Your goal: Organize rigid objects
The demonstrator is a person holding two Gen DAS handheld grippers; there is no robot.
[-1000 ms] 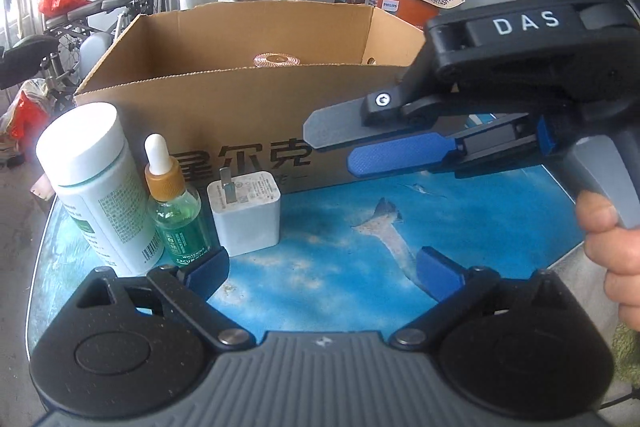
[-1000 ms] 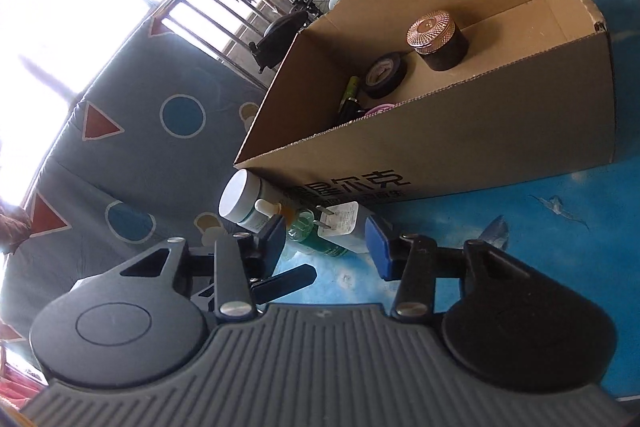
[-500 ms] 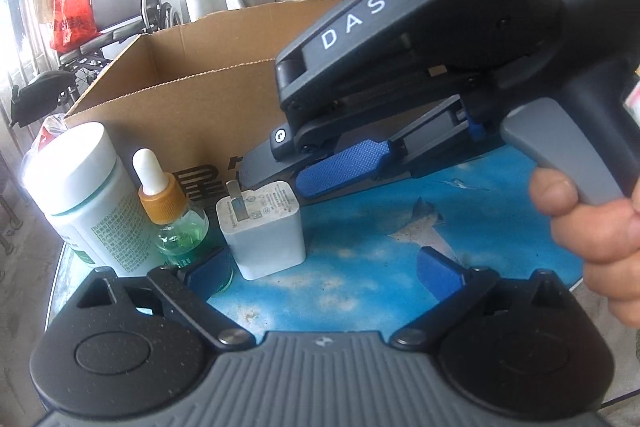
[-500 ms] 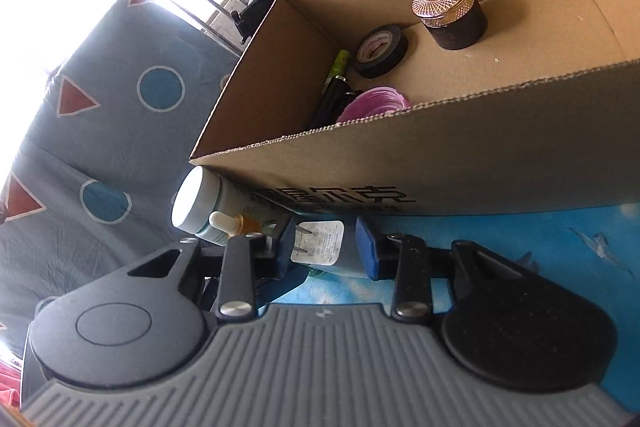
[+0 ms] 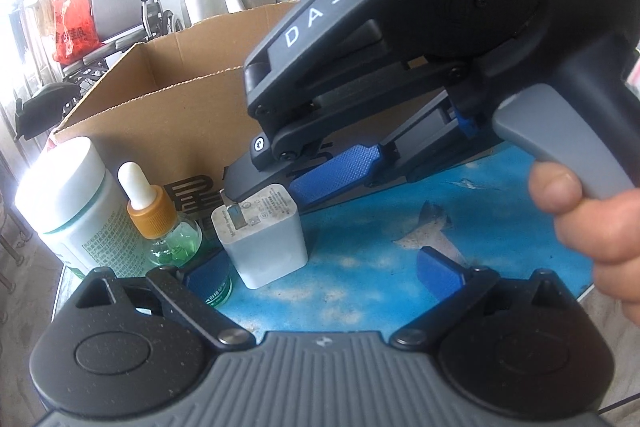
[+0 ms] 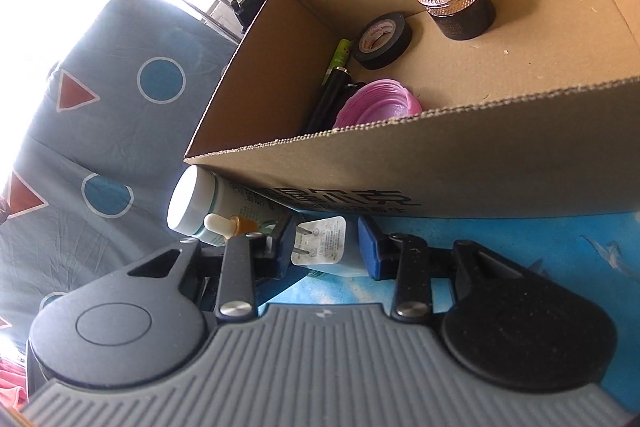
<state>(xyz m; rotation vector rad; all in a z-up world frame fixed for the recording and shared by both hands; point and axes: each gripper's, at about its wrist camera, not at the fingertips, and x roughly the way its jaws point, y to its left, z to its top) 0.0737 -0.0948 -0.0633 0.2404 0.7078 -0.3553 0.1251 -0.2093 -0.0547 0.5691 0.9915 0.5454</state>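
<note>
Your right gripper [image 6: 326, 243] jaws straddle white charger [image 6: 320, 245] at frame centre, just closing in, pads not clearly pressing yet. Charger light, stiff, slick plastic; pinch flat sides, avoid prongs. Left gripper [image 5: 320, 273] jaws released, empty.

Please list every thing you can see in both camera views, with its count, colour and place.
cardboard box: 1, brown, on table
jar: 1, dark, gold lid, in box
tape roll: 1, black, in box
pink plate: 1, in box
charger: 1, white, before box
dropper bottle: 1, green, left of charger
tub: 1, white, leftmost
table: 1, blue
wheelchair: 1, background
left tongs: open
right tongs: around charger
hand: 1
</note>
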